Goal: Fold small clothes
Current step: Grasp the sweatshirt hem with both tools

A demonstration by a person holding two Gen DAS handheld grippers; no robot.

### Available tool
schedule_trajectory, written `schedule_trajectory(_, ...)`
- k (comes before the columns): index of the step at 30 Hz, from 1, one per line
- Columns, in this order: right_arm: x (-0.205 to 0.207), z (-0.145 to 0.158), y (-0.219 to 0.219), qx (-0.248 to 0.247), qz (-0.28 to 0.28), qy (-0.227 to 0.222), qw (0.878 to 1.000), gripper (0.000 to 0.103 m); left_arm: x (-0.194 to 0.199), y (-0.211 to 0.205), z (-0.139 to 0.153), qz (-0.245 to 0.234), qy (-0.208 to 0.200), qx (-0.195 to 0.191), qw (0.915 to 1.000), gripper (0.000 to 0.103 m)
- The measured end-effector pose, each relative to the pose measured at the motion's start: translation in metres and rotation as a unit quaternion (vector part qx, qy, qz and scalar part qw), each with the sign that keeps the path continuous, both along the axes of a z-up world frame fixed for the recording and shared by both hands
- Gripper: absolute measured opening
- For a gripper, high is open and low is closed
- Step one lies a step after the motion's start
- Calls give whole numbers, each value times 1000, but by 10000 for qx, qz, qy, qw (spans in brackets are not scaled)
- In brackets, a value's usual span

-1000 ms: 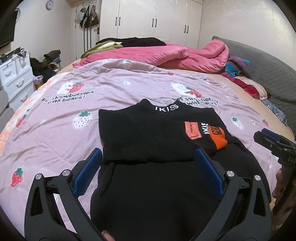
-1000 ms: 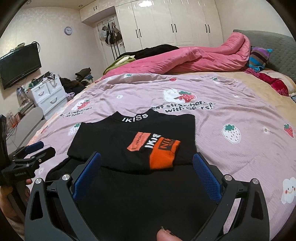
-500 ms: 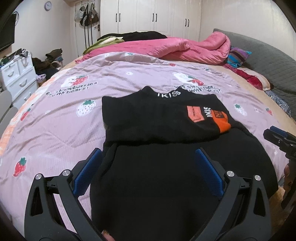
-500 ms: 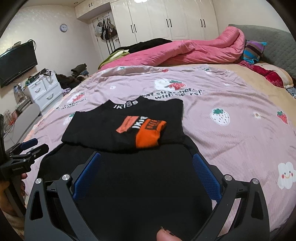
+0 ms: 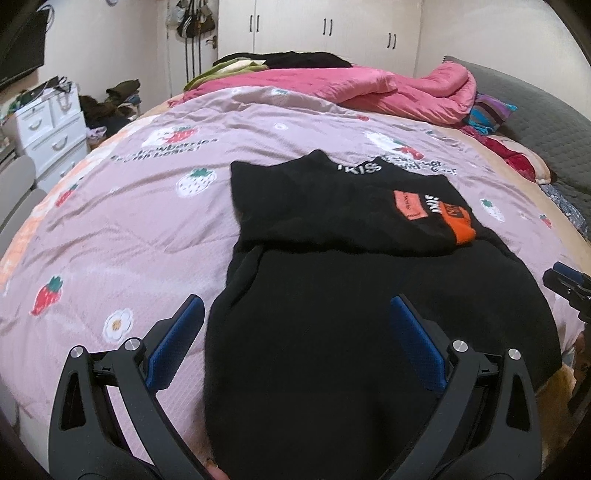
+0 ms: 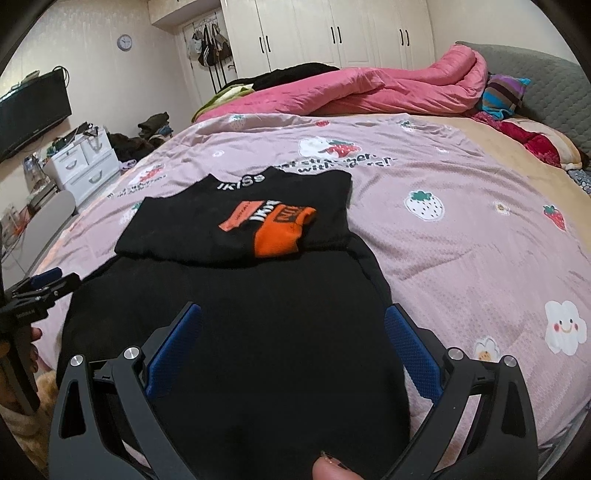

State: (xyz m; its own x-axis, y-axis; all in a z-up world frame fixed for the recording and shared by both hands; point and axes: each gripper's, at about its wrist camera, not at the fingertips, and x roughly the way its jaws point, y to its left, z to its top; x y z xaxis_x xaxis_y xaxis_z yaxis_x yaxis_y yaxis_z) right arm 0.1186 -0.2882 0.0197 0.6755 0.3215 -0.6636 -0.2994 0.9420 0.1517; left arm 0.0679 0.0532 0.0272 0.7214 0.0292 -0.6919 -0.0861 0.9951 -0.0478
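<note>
1. While the black garment [image 5: 369, 332] is lying spread on the strawberry-print quilt [image 5: 129, 229], we are holding both grippers above its near part, neither one touching it.
2. We are keeping the left gripper [image 5: 297, 317] wide open, its blue pads [image 5: 177, 343] standing well apart; one is sitting over the quilt just beside the garment's left edge, the other over the black cloth.
3. We are holding the right gripper [image 6: 293, 325] wide open too, its blue pads [image 6: 410, 350] framing the garment's near right part with nothing between them.
4. We are seeing the garment's top part lying folded down over the lower part, with the white-lettered collar [image 6: 240, 182] pointing away from us and the orange patch [image 6: 280, 229] showing on the folded layer.
5. We are seeing each gripper at the edge of the other's view: the right gripper [image 5: 569, 284] is showing beside the garment's right side, the left gripper [image 6: 40, 288] beside its left side.
6. We are noticing a pink duvet [image 6: 388, 88] lying bunched at the far end of the bed, a striped pillow [image 6: 502, 92] sitting beside it, and white wardrobes [image 6: 332, 33] standing behind.
</note>
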Motion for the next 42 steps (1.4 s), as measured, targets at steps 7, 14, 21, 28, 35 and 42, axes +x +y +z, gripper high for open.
schedule_trajectory(7,-3,-10,-9,-85,-7,142,9999,99,-12,19,-9,266,113,-7,9996,94)
schedule_trajectory(14,-10,-21,-15,-119,-5,247,9996,99,-26,38,-12,432,192,-26,9989,94)
schedule_trajectory(21,-12,-26,-26,-74,-109,326,9994,99,-35,49,-25,458,361,-272,9979,94)
schedule_trajectory(28,-15,-29,-34,-65,-133,401,9991,99,-48,48,-36,262,503,-439,9974,94)
schedule_trajectory(35,-23,-37,-41,-168,-135,504,9985,99,-61,46,-46,112,597,-620,9962,93)
schedule_trajectory(42,-26,-39,-43,-200,-179,532,9982,99,-77,48,-51,-107,621,-1143,9914,65)
